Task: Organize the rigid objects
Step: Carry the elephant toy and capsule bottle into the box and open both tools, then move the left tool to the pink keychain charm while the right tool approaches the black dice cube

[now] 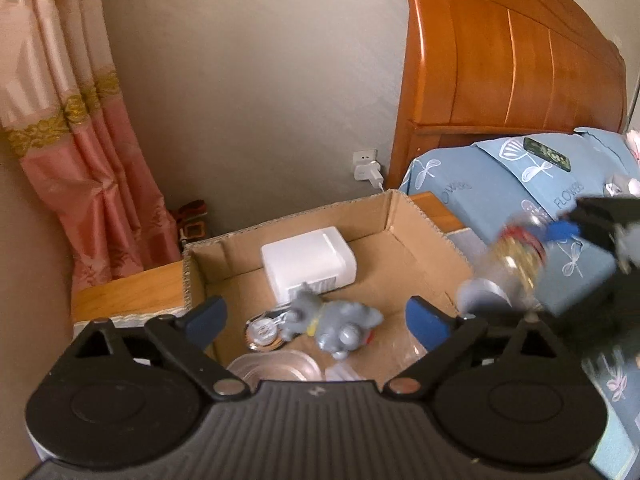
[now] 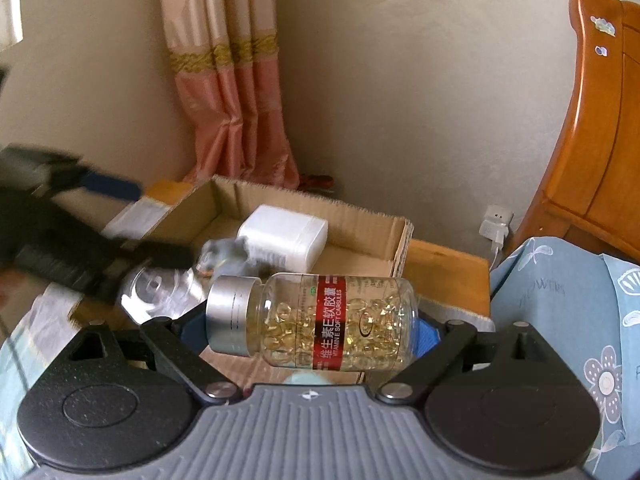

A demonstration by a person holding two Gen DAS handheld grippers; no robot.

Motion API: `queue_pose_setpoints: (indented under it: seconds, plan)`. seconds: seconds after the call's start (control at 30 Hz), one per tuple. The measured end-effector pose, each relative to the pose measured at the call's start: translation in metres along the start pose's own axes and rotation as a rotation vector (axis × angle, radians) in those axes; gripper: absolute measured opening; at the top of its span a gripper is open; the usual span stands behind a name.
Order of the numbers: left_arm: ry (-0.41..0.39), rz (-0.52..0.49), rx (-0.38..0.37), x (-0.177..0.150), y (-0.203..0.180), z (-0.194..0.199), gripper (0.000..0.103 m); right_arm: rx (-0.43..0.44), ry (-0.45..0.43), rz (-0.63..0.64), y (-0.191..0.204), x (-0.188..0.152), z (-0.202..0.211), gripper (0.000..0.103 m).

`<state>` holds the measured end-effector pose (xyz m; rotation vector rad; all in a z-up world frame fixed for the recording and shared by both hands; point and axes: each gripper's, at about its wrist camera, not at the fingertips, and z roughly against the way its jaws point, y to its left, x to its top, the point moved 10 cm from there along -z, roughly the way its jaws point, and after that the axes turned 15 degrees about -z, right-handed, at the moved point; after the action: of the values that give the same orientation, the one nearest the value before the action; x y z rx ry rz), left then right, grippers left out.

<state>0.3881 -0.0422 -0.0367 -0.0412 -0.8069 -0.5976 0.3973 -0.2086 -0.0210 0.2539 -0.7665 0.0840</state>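
A cardboard box (image 1: pixel 416 220) sits ahead of my left gripper (image 1: pixel 316 314), which is open and empty above it. Inside lie a white plastic case (image 1: pixel 308 258), a grey toy figure (image 1: pixel 340 322), a metal watch (image 1: pixel 262 330) and a clear glass dish (image 1: pixel 276 366). My right gripper (image 2: pixel 308 328) is shut on a clear vitamin E capsule bottle (image 2: pixel 320 320) with a silver cap and red label, held sideways near the box (image 2: pixel 400 240). The bottle shows blurred in the left wrist view (image 1: pixel 512 264).
A bed with a blue flowered pillow (image 1: pixel 520 184) and a wooden headboard (image 1: pixel 508 52) stands on the right. A pink curtain (image 1: pixel 80 140) hangs at the left. A wall socket with a white charger (image 1: pixel 368 168) is behind the box. The box rests on a wooden nightstand (image 1: pixel 132 292).
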Motion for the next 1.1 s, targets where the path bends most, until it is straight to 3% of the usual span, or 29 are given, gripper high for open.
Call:
queue_pose_setpoints:
  seconds: [0.13, 0.2, 0.37, 0.73, 0.93, 1.1]
  plan:
    - [0.004, 0.008, 0.024, -0.011, 0.009, 0.007, 0.097, -0.003, -0.027, -0.023, 0.003, 0.016, -0.011, 0.097]
    - [0.008, 0.023, 0.035, -0.016, 0.014, 0.011, 0.098, -0.005, -0.029, -0.034, 0.004, 0.021, -0.014, 0.103]
    - [-0.013, 0.041, 0.039, -0.024, 0.018, 0.024, 0.098, -0.005, -0.032, -0.028, 0.008, 0.015, -0.005, 0.103]
    - [-0.043, 0.044, 0.083, -0.049, 0.003, 0.061, 0.099, 0.018, -0.035, -0.006, 0.022, -0.03, 0.041, 0.103]
    - [-0.033, 0.037, 0.154, -0.085, -0.012, 0.077, 0.101, 0.03, -0.047, -0.021, 0.034, -0.069, 0.059, 0.103]
    - [-0.008, 0.054, 0.193, -0.117, -0.024, 0.079, 0.101, 0.022, -0.028, -0.061, 0.038, -0.106, 0.048, 0.103]
